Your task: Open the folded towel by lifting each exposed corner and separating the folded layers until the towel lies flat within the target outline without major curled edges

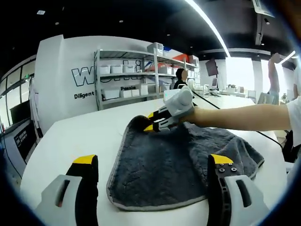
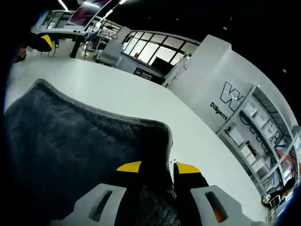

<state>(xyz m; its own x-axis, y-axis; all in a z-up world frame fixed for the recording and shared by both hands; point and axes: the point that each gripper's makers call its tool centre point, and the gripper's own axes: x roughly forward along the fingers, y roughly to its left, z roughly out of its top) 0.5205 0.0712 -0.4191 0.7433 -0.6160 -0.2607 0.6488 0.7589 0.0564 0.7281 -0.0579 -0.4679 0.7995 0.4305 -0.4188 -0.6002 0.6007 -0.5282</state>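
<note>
A dark grey towel point(image 1: 178, 160) with a lighter hem lies spread on the white table point(image 1: 80, 132), its near hem curving between my left gripper's jaws. My left gripper point(image 1: 153, 162) hovers open at that near hem, its yellow-tipped jaws wide apart. The right gripper point(image 1: 157, 121) reaches in from the right on a person's arm point(image 1: 244, 117) and pinches the towel's far corner, which is lifted a little. In the right gripper view, the right gripper point(image 2: 158, 168) is shut on the towel point(image 2: 80, 141), whose corner fold bunches between the jaws. The left gripper's yellow tip point(image 2: 44, 42) shows at the far side.
Metal shelves point(image 1: 136, 75) with white bins stand behind the table against a lettered wall. A seated person point(image 1: 181, 77) is beyond the table. A black cable point(image 1: 221, 106) runs across the far tabletop. The table's left edge point(image 1: 42, 141) drops off beside a dark machine.
</note>
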